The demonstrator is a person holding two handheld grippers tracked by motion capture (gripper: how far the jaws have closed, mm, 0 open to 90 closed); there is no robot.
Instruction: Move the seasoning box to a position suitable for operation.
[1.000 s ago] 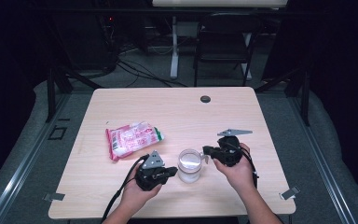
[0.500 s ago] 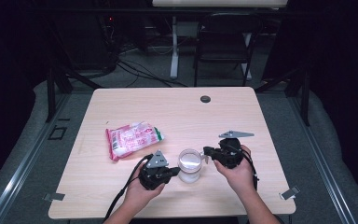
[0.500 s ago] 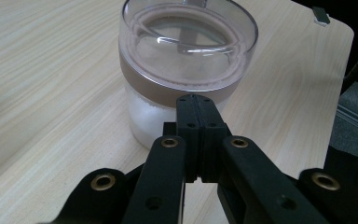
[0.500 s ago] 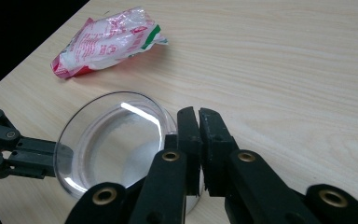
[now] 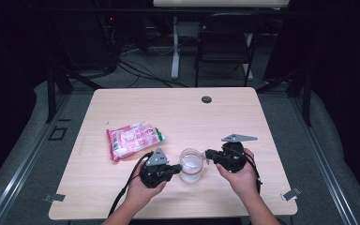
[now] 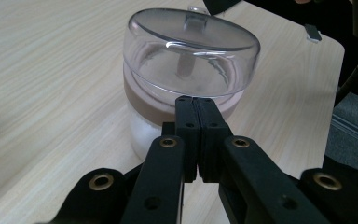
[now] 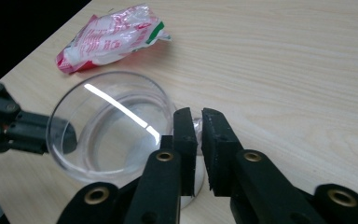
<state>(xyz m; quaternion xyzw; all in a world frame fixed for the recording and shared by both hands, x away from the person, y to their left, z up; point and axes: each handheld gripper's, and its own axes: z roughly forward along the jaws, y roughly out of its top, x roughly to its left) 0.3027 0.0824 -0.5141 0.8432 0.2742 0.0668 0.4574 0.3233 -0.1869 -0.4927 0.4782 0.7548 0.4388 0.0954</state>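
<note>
A clear jar with a domed clear lid and white contents stands near the table's front edge. My left gripper is shut with nothing between its fingers, and its tips rest against the jar's pinkish band. From the other side, my right gripper reaches the lid's rim. Its jaws have just been opening. In the right gripper view the right gripper stands slightly apart, with the lid's small clear tab in the narrow gap. The left gripper's tips show at the lid's far edge.
A red, white and green snack bag lies on the wooden table to the left behind the jar. A small black round cap sits at the far middle. A chair stands beyond the table.
The right hand has shifted slightly toward the near edge. The jar, the bag and the left gripper keep their places.
</note>
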